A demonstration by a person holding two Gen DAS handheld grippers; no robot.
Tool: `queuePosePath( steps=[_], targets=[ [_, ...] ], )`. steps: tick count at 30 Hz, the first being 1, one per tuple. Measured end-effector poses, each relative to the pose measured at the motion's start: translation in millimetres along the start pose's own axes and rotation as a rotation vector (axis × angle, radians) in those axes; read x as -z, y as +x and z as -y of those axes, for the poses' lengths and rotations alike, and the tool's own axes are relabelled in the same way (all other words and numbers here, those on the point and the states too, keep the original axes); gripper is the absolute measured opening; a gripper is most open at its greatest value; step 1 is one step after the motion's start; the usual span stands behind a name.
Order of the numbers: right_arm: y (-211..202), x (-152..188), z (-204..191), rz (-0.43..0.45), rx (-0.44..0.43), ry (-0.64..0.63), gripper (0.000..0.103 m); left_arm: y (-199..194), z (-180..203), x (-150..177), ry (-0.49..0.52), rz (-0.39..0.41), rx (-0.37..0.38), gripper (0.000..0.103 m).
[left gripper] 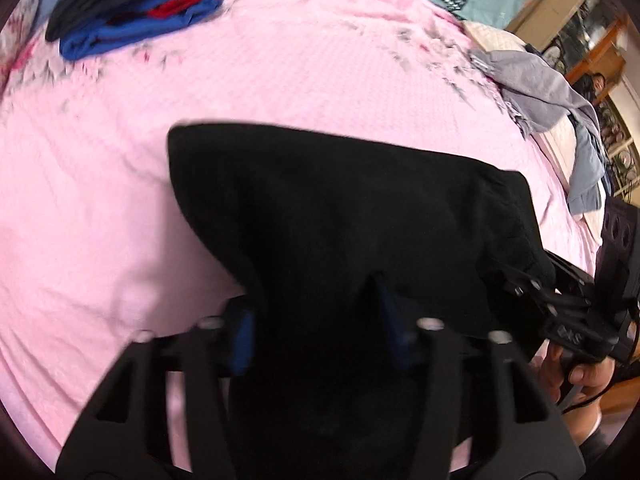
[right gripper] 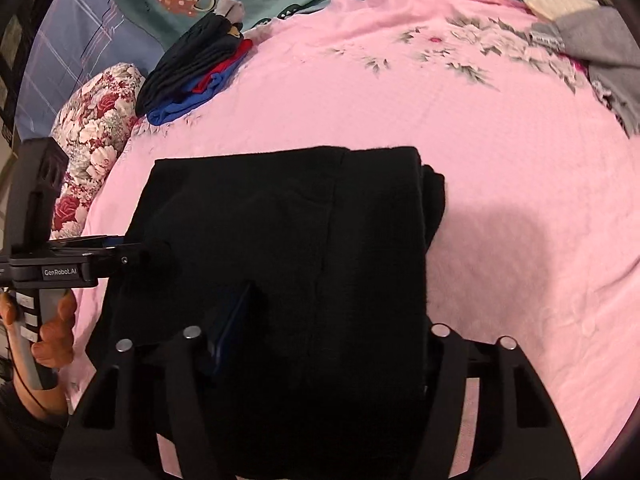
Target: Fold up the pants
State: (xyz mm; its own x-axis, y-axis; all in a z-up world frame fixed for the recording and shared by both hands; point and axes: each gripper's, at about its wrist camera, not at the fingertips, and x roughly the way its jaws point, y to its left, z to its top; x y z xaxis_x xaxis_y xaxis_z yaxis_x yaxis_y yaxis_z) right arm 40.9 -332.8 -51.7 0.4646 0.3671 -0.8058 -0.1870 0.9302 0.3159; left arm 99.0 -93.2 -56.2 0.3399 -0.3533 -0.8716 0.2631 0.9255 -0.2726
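Note:
Black pants (left gripper: 340,208) lie folded into a thick rectangle on the pink bedspread (left gripper: 280,72), and their near edge rises toward both cameras. In the left wrist view my left gripper (left gripper: 318,326) has its blue pads (left gripper: 244,332) pressed on the cloth that fills the gap between them. From the right wrist view the pants (right gripper: 288,208) run up between the fingers of my right gripper (right gripper: 332,320); one blue pad (right gripper: 228,328) shows against the cloth and the other is hidden under it. The left gripper (right gripper: 140,254) pinches the pants' left edge there. The right gripper (left gripper: 528,280) bites the right edge.
A stack of folded dark, red and blue clothes (right gripper: 192,76) sits at the far left of the bedspread (right gripper: 400,112). A grey garment (left gripper: 552,96) lies crumpled at the right edge. A floral pillow (right gripper: 96,132) lies left. A hand (right gripper: 56,332) grips the left handle.

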Motion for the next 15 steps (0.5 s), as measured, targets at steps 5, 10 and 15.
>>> queuePosePath(
  steps=[5, 10, 15],
  targets=[
    [-11, -2, -5, 0.031, 0.002, -0.003, 0.034, -24, 11, 4, 0.048, 0.057, -0.022, 0.028],
    [-49, -20, -34, 0.137, -0.086, -0.087, 0.030, -80, 17, -9, 0.082, 0.200, 0.012, 0.027],
    [-84, -66, -77, 0.293, -0.090, -0.236, 0.030, -136, 9, -49, 0.079, 0.375, -0.036, 0.027]
  ],
)
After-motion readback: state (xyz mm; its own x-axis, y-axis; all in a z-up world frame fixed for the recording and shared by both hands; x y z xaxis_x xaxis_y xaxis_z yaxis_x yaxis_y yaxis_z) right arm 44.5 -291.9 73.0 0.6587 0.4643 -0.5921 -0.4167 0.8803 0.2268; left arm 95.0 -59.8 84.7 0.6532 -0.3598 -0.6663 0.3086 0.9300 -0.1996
